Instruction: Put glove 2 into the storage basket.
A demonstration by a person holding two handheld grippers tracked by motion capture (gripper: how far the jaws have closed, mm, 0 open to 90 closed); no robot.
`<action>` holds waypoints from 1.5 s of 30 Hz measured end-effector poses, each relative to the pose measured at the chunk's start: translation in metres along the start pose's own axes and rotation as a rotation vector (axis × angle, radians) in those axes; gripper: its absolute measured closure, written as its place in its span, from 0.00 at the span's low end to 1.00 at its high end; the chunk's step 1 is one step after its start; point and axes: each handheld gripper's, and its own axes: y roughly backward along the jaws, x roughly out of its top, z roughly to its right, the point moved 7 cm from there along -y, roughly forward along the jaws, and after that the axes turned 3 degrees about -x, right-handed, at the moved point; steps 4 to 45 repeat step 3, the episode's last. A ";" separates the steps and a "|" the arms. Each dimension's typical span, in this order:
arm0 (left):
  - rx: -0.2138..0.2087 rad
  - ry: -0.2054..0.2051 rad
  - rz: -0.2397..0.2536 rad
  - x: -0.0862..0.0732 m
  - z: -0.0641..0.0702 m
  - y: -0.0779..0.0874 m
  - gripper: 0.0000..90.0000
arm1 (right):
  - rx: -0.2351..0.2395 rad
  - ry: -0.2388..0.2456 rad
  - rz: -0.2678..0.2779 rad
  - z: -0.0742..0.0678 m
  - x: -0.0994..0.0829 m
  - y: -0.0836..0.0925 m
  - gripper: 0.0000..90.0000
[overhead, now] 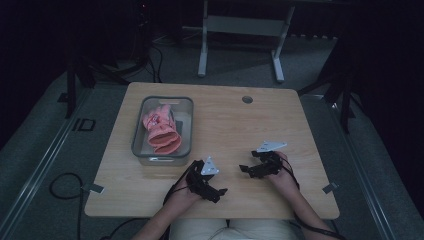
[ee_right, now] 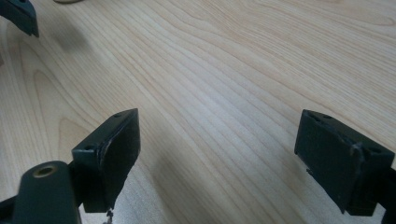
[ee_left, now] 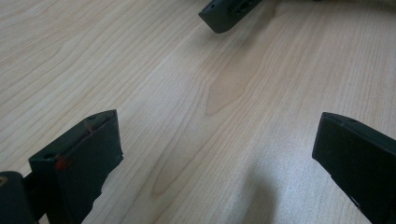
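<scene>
While both tools sit low over the near edge of the desk, nothing is gripped yet: the left tool has its jaws spread wide over bare wood, and the right tool is just as wide apart, the two pointing roughly toward each other. In the left gripper view a tip of the right tool pokes in at the top.

The thing they would most likely go for is the pink glove, which lies crumpled inside the clear bin toward the far left part of the desk. It is well apart from both tools, farther from the desk's near edge and to the left of them, with the left tool the closer of the two.

To my eye the trouble lies in the bin's walls. A tool coming in low from the near side could knock the near wall and shove the whole bin along the desk. The glove is soft and bunched, so a shallow pinch might catch only a fold and let it slip out while lifting. The room is dim too, which makes judging the rim harder.
</scene>
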 end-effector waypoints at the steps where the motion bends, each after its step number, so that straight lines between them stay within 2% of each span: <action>1: 0.000 0.000 0.001 0.000 0.000 0.000 0.01 | -0.002 0.002 -0.001 0.000 0.000 0.000 0.16; 45: 0.003 -0.002 0.000 0.000 0.000 0.000 0.01 | -0.003 0.004 -0.001 0.000 0.000 -0.001 0.16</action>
